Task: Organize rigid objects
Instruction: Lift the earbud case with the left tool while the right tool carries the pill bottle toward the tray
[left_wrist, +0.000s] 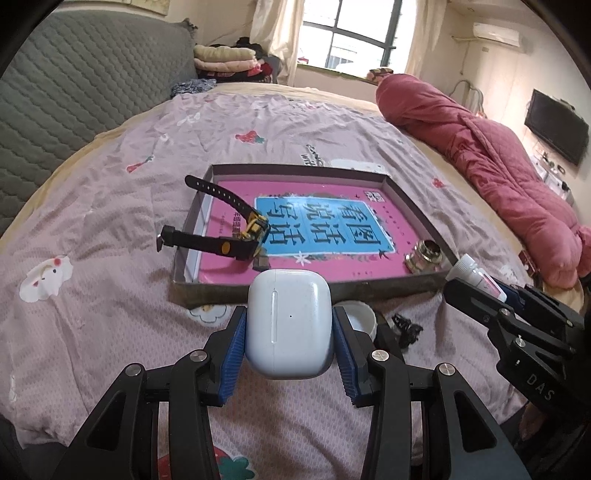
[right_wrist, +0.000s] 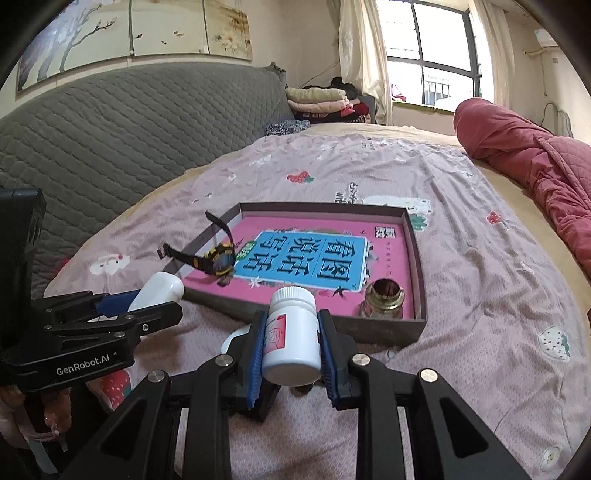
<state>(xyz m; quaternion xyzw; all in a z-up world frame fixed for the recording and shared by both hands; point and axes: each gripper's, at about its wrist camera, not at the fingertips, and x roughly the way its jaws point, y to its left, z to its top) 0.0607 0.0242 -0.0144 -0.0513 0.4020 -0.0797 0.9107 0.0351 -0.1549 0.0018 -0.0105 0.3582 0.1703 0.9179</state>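
Left gripper (left_wrist: 290, 334) pinches earbud case (left_wrist: 289, 325), right gripper (right_wrist: 291, 343) pinches pill bottle (right_wrist: 291, 334), both just short of box tray (left_wrist: 306, 288). We should clear the near wall, avoiding watch (left_wrist: 236, 229) and brass fitting (left_wrist: 424, 256).

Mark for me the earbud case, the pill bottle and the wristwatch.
earbud case (left_wrist: 290, 325), left wrist view, on its white front face between the left tongs.
pill bottle (right_wrist: 291, 334), right wrist view, on its white body between the right tongs.
wristwatch (left_wrist: 255, 230), left wrist view, on its yellow-and-black watch case.
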